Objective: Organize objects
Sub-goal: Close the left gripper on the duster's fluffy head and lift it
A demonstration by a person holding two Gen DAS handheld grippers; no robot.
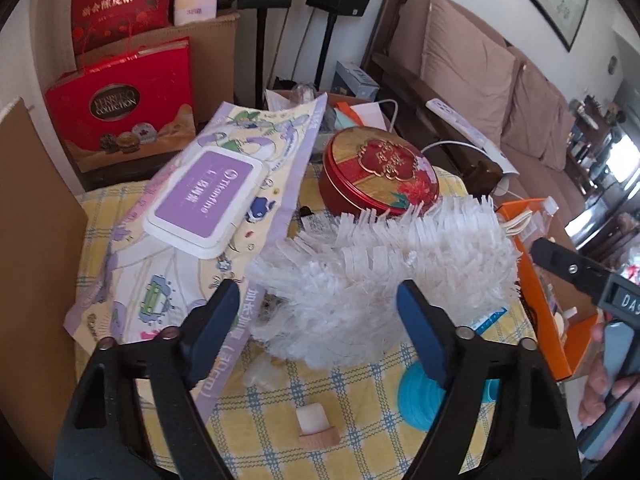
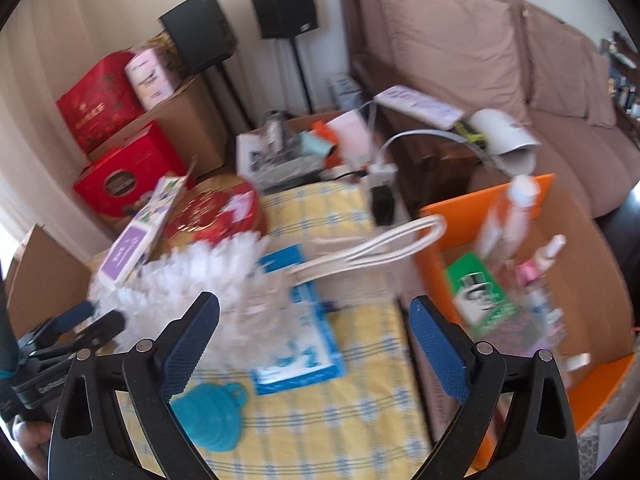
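A white fluffy duster head [image 1: 384, 276] lies on the yellow checked tablecloth [image 1: 360, 420], its white handle [image 2: 384, 244] pointing toward the orange box [image 2: 568, 280]. My left gripper [image 1: 316, 312] is open and empty, its jaws either side of the duster's near edge. My right gripper [image 2: 316, 340] is open and empty above the table; it also shows at the right of the left wrist view [image 1: 580, 276]. A purple wet-wipes pack [image 1: 204, 204] leans at the left, a red round tin [image 1: 380, 172] stands behind the duster, and a blue funnel [image 2: 212, 412] and blue packet [image 2: 300, 332] lie near.
A small eraser on a wooden block [image 1: 316, 424] lies near the front edge. The orange box holds bottles and a green packet [image 2: 480, 296]. Red gift boxes [image 1: 124, 116] and cardboard boxes stand at the back left, a brown sofa [image 2: 500, 60] at the right.
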